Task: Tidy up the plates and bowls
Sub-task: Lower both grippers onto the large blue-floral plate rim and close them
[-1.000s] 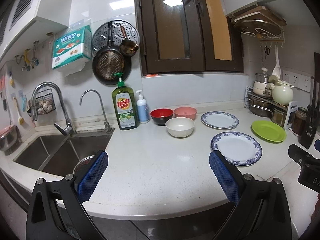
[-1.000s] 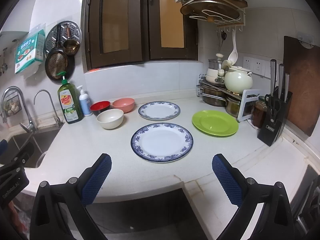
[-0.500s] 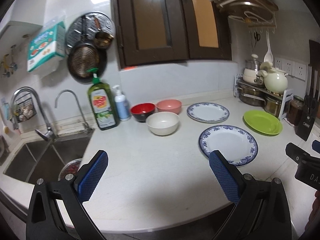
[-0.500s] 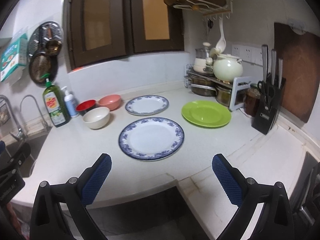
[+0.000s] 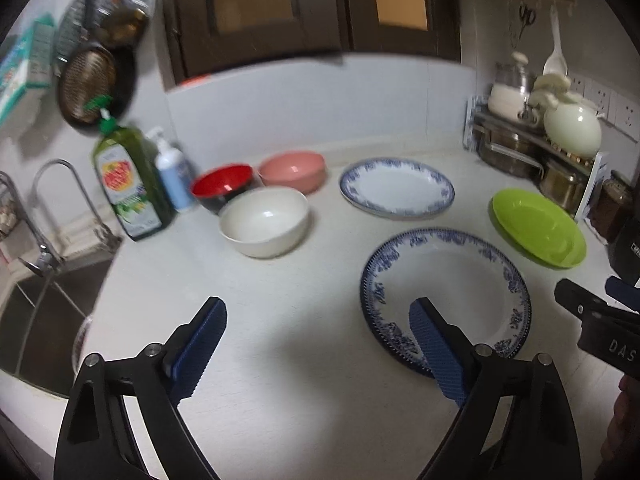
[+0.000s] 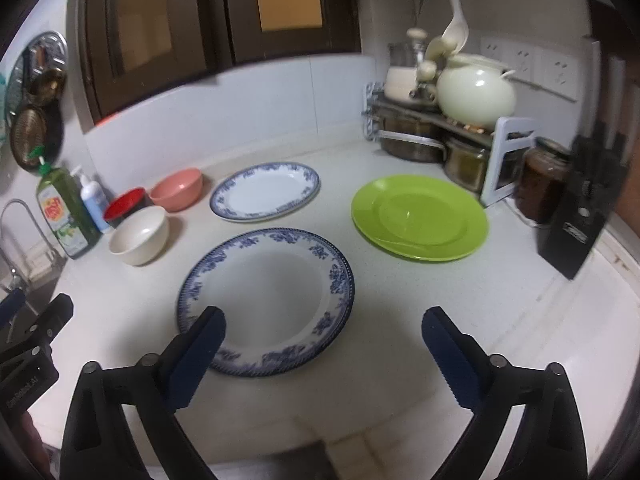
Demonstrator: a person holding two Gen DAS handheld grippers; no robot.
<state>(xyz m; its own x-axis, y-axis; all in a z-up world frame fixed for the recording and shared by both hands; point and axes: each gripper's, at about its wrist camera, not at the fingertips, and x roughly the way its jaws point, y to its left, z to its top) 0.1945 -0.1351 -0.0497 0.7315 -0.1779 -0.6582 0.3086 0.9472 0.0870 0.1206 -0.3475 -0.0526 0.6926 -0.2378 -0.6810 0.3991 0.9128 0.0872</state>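
The left gripper sat at the bottom of its picture with its blue fingers wide apart and nothing between them. The right gripper sat low in its picture too, fingers wide apart and holding nothing.

On the white tabletop, the big blue-rimmed plate lay flat in the middle, just above the right gripper's left finger. The second blue-rimmed plate lay farther up in the picture. The green plate lay to the right, apart from both.

Three bowls sat close together at middle left: the white bowl, the red bowl and the pink bowl. A green soap bottle stood left of them. A knife block stood at the right edge.
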